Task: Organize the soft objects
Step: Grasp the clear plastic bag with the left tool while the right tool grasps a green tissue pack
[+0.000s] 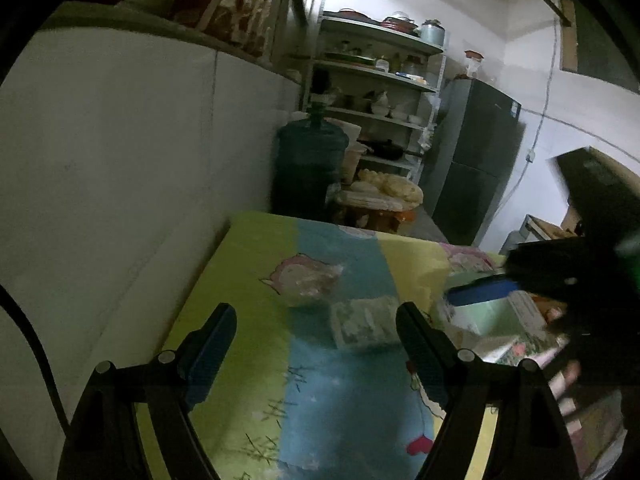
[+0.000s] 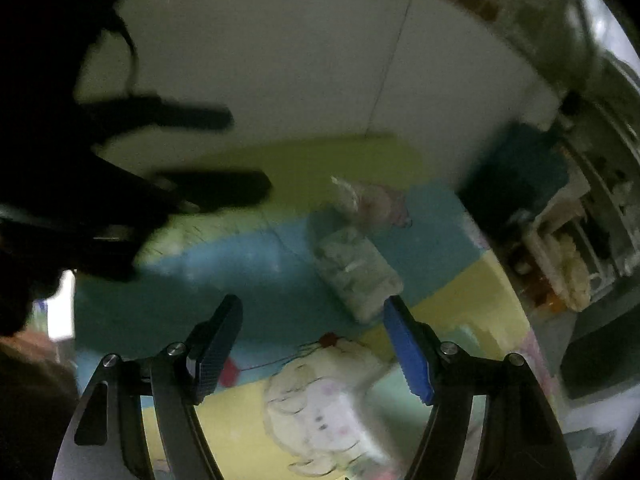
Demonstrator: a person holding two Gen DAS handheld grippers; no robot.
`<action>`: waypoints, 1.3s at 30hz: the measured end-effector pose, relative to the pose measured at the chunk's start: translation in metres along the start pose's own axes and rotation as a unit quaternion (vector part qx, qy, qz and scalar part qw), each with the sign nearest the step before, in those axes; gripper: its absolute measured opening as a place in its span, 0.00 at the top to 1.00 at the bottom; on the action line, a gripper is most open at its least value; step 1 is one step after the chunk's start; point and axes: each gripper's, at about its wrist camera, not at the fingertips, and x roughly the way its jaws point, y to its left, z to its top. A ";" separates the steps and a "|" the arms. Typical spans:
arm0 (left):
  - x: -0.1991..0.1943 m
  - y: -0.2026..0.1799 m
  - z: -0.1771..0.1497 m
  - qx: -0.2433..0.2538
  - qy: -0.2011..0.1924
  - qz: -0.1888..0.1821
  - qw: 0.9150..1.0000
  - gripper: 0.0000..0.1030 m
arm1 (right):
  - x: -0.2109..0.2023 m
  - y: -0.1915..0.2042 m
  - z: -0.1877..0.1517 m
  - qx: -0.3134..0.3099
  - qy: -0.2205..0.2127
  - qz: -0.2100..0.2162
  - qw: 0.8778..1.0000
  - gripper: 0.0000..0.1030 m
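A clear soft packet of pale wipes or tissues (image 1: 366,322) lies on the cartoon-print cloth of the table (image 1: 256,280). A crumpled clear plastic bag (image 1: 310,280) lies just beyond it. My left gripper (image 1: 316,344) is open and empty, above the cloth just short of the packet. In the right wrist view the packet (image 2: 356,276) and the bag (image 2: 360,196) lie ahead of my open, empty right gripper (image 2: 312,344). The left gripper shows blurred at the left of that view (image 2: 224,152). The right gripper shows at the right of the left view (image 1: 480,294).
A white wall (image 1: 120,160) runs along the table's left side. Beyond the table stand a blue water jug (image 1: 310,164), a metal shelf with dishes (image 1: 376,80) and a dark fridge (image 1: 476,160). Printed packs or boxes (image 1: 508,332) lie at the table's right.
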 end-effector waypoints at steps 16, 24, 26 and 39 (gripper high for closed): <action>0.034 0.030 0.002 -0.018 0.024 0.025 0.999 0.20 | 0.111 -0.034 0.032 -0.034 0.144 0.024 0.989 0.32; 0.051 0.027 0.001 0.002 0.047 0.008 0.999 0.20 | 0.085 -0.020 0.026 -0.002 0.147 0.039 0.988 0.45; 0.055 0.025 0.000 0.007 0.056 -0.008 0.998 0.20 | 0.069 -0.008 0.016 0.003 0.131 0.053 0.990 0.45; 0.121 -0.010 0.013 0.028 0.115 -0.008 0.993 0.23 | -0.038 0.080 -0.071 0.063 0.008 0.091 0.994 0.45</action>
